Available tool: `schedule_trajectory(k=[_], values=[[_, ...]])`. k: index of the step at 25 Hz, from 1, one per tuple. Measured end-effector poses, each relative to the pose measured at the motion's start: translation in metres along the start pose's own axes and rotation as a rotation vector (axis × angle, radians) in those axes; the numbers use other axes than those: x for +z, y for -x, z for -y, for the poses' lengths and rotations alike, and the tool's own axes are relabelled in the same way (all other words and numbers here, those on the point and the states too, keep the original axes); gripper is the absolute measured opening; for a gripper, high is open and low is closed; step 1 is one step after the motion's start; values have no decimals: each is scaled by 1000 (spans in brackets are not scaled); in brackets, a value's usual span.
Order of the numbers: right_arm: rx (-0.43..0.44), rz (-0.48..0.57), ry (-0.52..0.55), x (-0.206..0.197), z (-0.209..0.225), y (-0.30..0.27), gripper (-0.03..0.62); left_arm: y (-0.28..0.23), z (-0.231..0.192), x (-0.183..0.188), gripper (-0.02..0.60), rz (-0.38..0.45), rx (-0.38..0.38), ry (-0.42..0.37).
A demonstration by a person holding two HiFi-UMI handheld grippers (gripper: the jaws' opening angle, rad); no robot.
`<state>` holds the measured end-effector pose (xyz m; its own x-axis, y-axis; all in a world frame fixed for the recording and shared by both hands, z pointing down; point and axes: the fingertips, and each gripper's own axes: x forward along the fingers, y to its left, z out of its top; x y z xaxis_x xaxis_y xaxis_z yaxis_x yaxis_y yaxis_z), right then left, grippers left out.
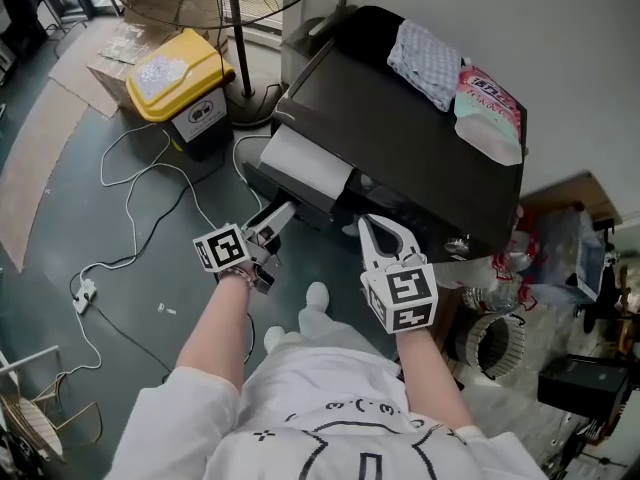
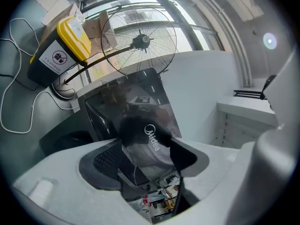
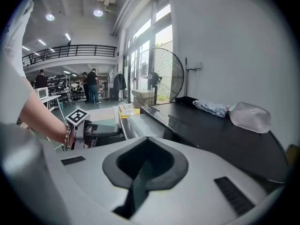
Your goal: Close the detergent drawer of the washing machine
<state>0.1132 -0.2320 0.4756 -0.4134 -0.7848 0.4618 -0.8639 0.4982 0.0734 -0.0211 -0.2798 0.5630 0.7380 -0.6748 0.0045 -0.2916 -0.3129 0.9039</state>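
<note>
Left hand-held gripper (image 1: 276, 218) is spread wide with nothing in it, tips near the dark front of the drawer (image 1: 308, 163), which juts out pale-topped from the washing machine (image 1: 400, 128). Right hand-held gripper (image 1: 378, 230) is pinched shut and empty, just beside. The drawer looks like stiff, light plastic on a slide, so a flat push on its face should do, not a squeeze. There's room on the floor behind, though a cable (image 1: 132, 228) trails there.
</note>
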Motion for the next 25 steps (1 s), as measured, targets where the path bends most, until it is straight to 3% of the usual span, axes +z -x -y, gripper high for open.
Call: schedule_trajectory(k=[18,25], values=[[81,29,26,10,24,-17,2,-18,-2,7,311,55,36,5],[61,35,3,13,22,-20,2,-22,-4,8,311,25,45,9]])
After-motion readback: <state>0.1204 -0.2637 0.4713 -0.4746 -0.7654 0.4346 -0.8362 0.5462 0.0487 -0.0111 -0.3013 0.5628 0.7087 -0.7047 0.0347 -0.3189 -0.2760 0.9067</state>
